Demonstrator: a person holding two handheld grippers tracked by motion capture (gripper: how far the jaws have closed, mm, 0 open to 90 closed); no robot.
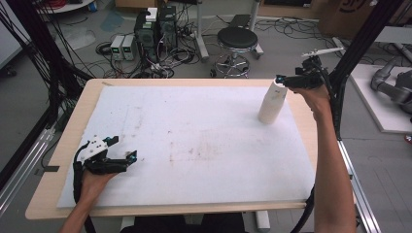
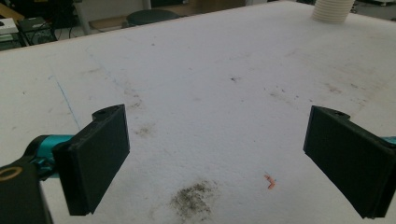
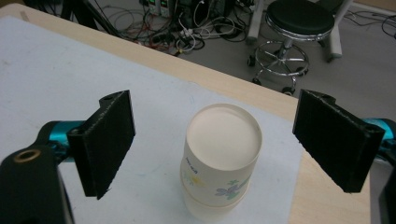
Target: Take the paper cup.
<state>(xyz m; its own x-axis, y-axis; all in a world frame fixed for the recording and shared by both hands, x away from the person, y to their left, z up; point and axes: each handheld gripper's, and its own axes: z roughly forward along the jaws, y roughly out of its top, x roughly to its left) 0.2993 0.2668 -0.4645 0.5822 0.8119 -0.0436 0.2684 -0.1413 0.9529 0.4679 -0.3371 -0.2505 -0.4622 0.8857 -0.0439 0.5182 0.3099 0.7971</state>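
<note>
A pale wooden table (image 1: pixel 73 126) carries a white, smudged foam sheet (image 1: pixel 194 141) over nearly its whole top. A stack of upturned paper cups (image 1: pixel 270 103) stands on the sheet toward two o'clock.

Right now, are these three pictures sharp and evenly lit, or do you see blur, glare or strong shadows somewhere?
High view: even light and soft shadows; the stack of paper cups looks small and slightly soft. Left gripper view: the white mat is bright, with its stains readable; the near jaws are a little soft. Right gripper view: the stack's top face is pale and nearly washed out, the printed flowers are readable, and the stool is slightly blurred.
</note>
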